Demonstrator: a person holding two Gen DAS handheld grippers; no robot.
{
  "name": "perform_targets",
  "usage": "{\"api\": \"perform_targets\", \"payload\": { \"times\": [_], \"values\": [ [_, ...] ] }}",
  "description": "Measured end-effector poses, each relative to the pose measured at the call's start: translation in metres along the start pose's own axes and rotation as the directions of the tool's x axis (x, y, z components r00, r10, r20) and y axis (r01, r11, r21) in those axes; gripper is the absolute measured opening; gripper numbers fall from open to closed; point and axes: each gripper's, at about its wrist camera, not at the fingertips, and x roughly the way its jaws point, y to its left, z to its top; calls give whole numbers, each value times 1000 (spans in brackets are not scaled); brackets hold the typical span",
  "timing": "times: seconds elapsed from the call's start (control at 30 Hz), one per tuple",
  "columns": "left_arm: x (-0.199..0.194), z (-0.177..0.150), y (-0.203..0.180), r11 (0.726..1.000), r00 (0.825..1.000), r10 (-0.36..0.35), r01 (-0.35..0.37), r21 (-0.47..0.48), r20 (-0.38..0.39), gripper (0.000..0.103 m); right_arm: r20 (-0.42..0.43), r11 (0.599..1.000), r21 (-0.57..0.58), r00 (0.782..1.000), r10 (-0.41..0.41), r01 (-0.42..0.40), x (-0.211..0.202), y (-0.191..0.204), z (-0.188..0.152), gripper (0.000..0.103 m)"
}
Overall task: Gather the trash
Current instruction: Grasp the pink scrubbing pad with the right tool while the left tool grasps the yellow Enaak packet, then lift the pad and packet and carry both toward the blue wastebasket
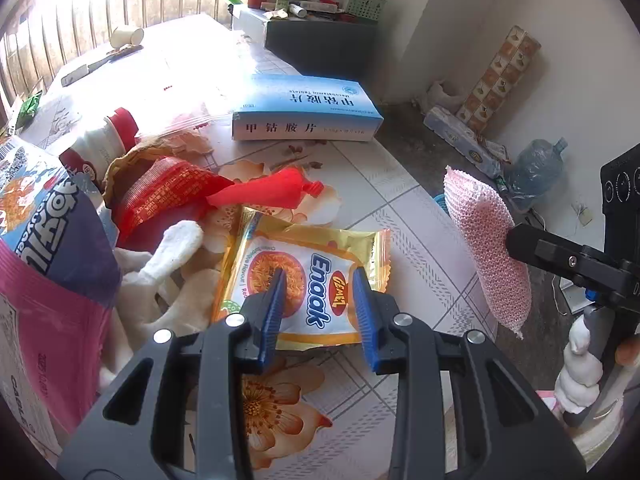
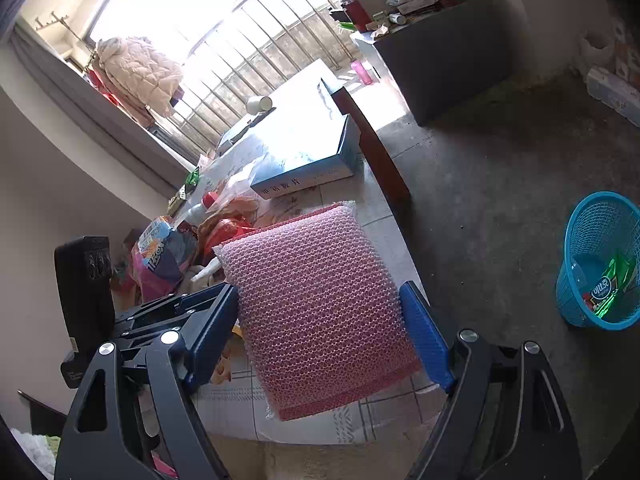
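Room: bare concrete floor [image 2: 500,184], barred window [image 2: 240,60] washing the far end of my counter [image 1: 400,216] in glare.
Counter: floral tile-pattern cover, littered along its left side.
Left gripper [image 1: 320,296]: mine, hanging just over the Enaak noodle packet [image 1: 304,280]; blue fingers partly apart with nothing pressed between them; whether the tips touch the packet I cannot tell.
Enaak noodle packet: gold and white, lying flat near the counter's near edge.
Right gripper [image 2: 320,312]: mine, clamped on the pink bubble-wrap pouch [image 2: 320,312], one blue finger against each side edge.
Pink bubble-wrap pouch: lifted clear of the counter, near its right edge; in the left wrist view it hangs side-on [image 1: 486,248] out past that edge.
Trash basket [image 2: 592,240]: blue plastic, on the floor well to the right of the counter; a green wrapper [image 2: 612,284] lies inside.
Blue medicine box [image 1: 308,108]: flat on the counter beyond the packet.
Red wrapper [image 1: 168,196]: crumpled, left of the packet, beside a white glove [image 1: 168,256].
Snack bag [image 1: 40,216]: blue and pink, far left.
Paper cup [image 1: 127,37]: tipped over at the counter's far, sunlit end.
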Motion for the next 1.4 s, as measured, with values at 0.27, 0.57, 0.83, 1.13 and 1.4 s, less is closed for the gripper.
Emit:
{"api": "perform_targets", "payload": {
  "times": [0.27, 0.57, 0.83, 1.13, 1.4],
  "values": [
    [18, -10, -29, 995, 994, -99, 99, 6, -54, 31, 14, 999, 40, 1000, 5, -6, -9, -21, -6, 79],
    [5, -13, -38, 963, 964, -267, 267, -23, 9, 32, 39, 996, 83, 999, 11, -14, -20, -36, -12, 79],
    [1, 9, -17, 999, 999, -34, 35, -19, 41, 32, 34, 998, 53, 999, -25, 24, -26, -31, -24, 79],
    [1, -22, 3, 995, 998, -55, 52, -90, -30, 31, 15, 971, -110, 977, -213, 214, -10, -6, -38, 79],
    [-13, -56, -2, 987, 990, -125, 118, -111, -66, 31, 42, 960, -138, 970, -241, 245, -5, 2, -36, 79]
  ]
}}
